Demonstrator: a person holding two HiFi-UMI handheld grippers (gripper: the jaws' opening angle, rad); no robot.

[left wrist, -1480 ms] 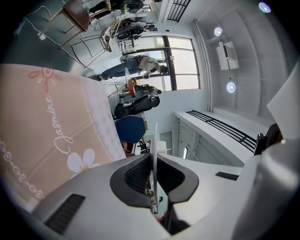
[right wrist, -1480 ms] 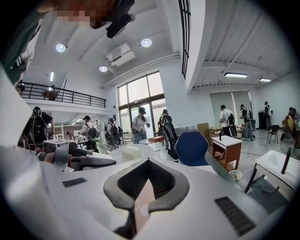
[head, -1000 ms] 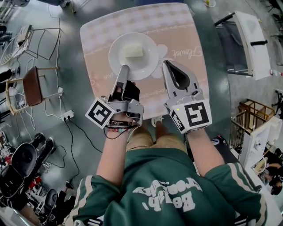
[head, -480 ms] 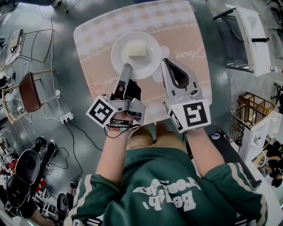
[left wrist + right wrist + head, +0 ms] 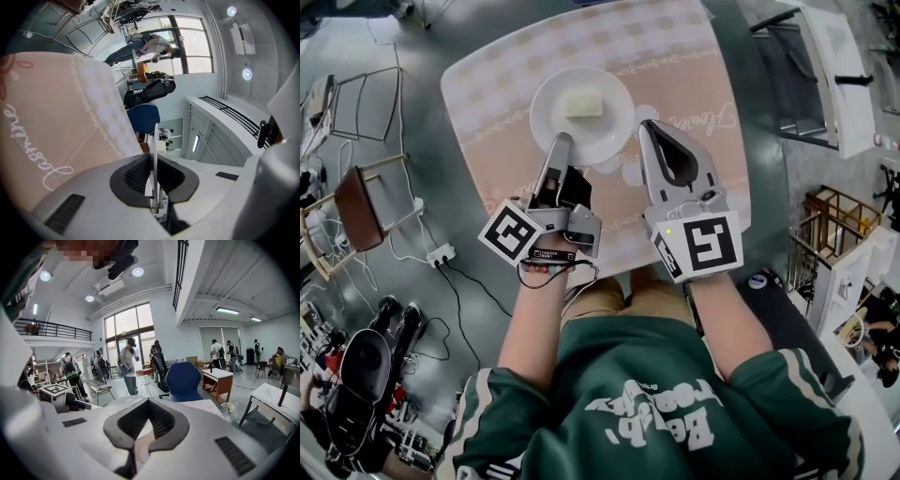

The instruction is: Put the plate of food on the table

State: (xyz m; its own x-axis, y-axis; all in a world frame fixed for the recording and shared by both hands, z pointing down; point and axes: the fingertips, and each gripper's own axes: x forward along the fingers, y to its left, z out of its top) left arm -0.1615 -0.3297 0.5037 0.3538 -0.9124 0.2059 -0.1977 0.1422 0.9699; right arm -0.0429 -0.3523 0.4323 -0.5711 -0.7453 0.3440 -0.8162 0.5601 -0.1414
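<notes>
A white plate (image 5: 581, 117) with a pale block of food (image 5: 582, 103) is over the pink-clothed table (image 5: 675, 56). My left gripper (image 5: 560, 145) is shut on the plate's near rim. In the left gripper view the plate (image 5: 154, 140) shows edge-on between the pads of my left gripper (image 5: 154, 161). Whether the plate rests on the cloth I cannot tell. My right gripper (image 5: 648, 128) is shut and holds nothing, just right of the plate's near edge. In the right gripper view my right gripper (image 5: 149, 401) has its tips together.
A chair (image 5: 358, 204) and wire frames stand on the floor to the left, with a power strip (image 5: 441, 252) and cables near the table's corner. A white desk (image 5: 830, 66) and a wooden crate (image 5: 839, 234) are on the right. A blue chair (image 5: 183, 379) and several people stand beyond.
Both grippers and the plate have moved a little farther in over the table. The left gripper's hold on the rim is unchanged and the right stays shut.
</notes>
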